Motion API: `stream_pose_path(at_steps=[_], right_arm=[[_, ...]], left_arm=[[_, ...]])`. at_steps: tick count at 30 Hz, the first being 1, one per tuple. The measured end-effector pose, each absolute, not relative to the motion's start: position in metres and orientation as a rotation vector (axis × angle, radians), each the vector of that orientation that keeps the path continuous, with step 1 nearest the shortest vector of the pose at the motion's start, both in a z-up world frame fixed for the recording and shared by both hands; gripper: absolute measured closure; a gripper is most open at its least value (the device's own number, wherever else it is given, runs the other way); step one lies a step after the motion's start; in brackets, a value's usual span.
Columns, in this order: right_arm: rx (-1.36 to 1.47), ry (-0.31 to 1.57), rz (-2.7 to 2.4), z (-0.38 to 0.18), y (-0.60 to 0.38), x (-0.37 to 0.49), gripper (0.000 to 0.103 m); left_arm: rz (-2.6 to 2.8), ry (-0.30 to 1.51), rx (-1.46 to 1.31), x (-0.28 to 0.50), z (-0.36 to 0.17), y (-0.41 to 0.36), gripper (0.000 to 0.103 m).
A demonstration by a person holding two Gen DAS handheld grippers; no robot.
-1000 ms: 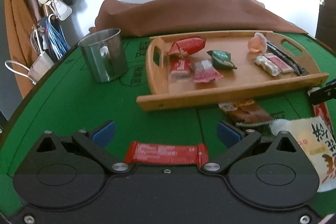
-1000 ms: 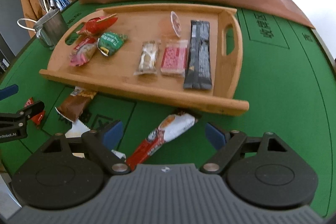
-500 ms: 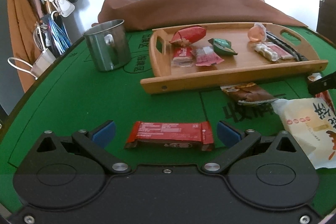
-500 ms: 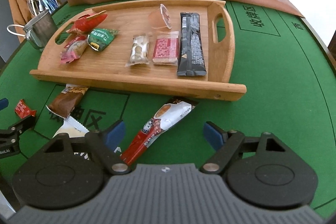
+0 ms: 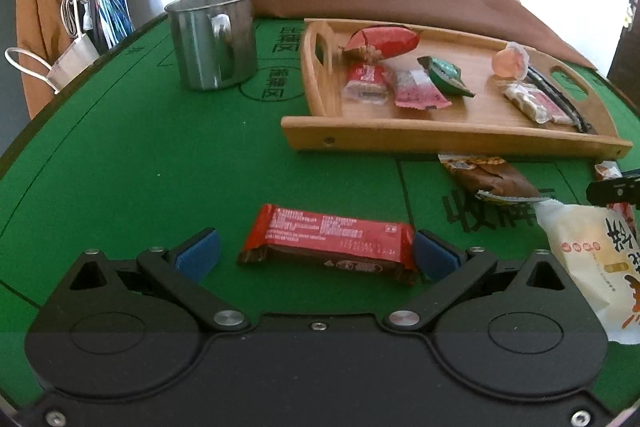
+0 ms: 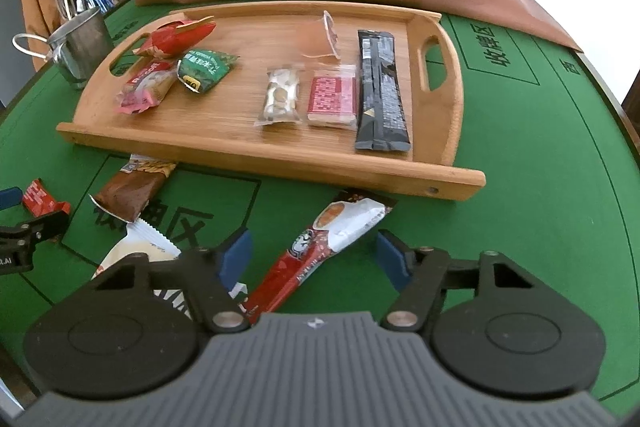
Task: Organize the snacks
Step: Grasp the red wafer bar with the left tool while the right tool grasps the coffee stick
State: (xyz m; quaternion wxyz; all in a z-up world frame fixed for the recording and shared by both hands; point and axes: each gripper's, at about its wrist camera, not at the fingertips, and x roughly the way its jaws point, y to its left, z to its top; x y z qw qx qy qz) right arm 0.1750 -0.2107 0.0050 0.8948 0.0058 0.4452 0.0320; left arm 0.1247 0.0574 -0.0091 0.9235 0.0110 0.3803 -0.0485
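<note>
Bright snacks on a green felt table point(image 5: 160, 167)

A red snack bar wrapper point(image 5: 332, 243) has tiny white writing. The light brown wooden tray point(image 6: 240, 155) holds a shiny black stick packet point(image 6: 382, 95).

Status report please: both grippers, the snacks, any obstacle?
Left gripper open around red bar. Right gripper closing over white-red sachet, no contact. Tray close ahead.

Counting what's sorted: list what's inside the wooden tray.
On the tray: red pack, pink pack, green pack, nut pack, red square, black sticks, jelly cup. Anything beneath them is covered.
</note>
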Motion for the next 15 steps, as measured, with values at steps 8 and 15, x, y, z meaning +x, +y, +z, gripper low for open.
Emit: stream_pose_path(at_steps=[8, 15], right_arm=[[-0.003, 0.910, 0.073, 0.005, -0.204, 0.174, 0.041], [-0.055, 0.896, 0.090, 0.005, -0.191, 0.166, 0.057]], left_arm=[[-0.134, 0.756, 0.046, 0.119, -0.006, 0.051, 0.022], [-0.160, 0.744, 0.060, 0.116, -0.003, 0.044, 0.038]])
